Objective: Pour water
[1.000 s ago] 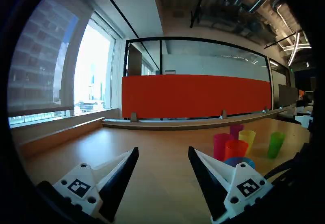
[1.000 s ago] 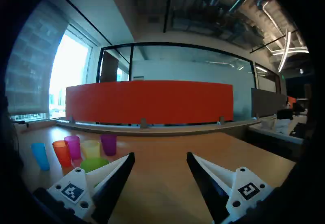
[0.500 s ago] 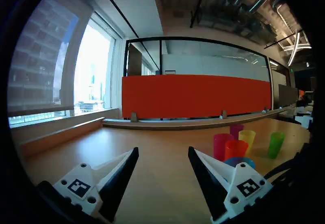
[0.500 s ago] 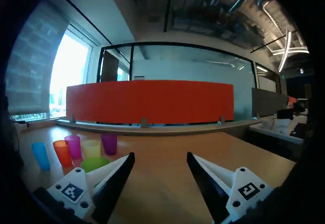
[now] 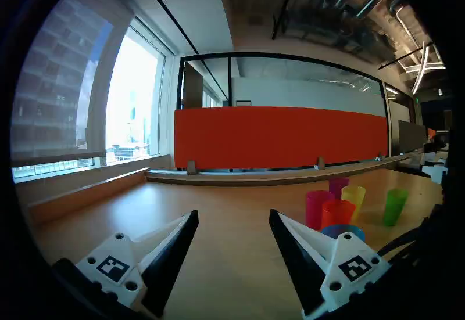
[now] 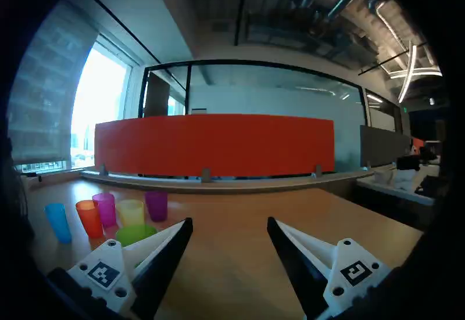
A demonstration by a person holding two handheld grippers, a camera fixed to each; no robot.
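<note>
Left tool [image 5: 232, 215], black-fingered with white tagged mounts, is hanging low over the smooth, pale wooden bench [image 5: 221, 201]. Its fingers are spreading wide with nothing between them. In the left gripper view, six tapered, translucent plastic cups are standing upright on the bench, off to the right of the tool's right finger. A pink cup [image 5: 315, 207] is standing leftmost, and an orange cup [image 5: 337, 214] is sitting just in front of it. A blue cup [image 5: 343, 230] is peeking out by its rim behind the finger's mount. A purple cup [image 5: 337, 184] is standing at the back, a yellow cup [image 5: 353, 197] beside it, and a green cup [image 5: 395, 205] a little apart on the right. Whether any cup is holding water cannot be told. A flat red divider panel [image 5: 279, 137] is running along the bench's far edge.

Right tool [image 6: 229, 222] is likewise gaping wide and gripping nothing. In the right gripper view the cups are sitting to its left: blue cup [image 6: 57, 221], orange cup [image 6: 89, 218], pink cup [image 6: 106, 208], yellow cup [image 6: 130, 211], purple cup [image 6: 156, 205]. The green cup [image 6: 135, 234] is lying nearest, just behind the left finger's mount.
</note>
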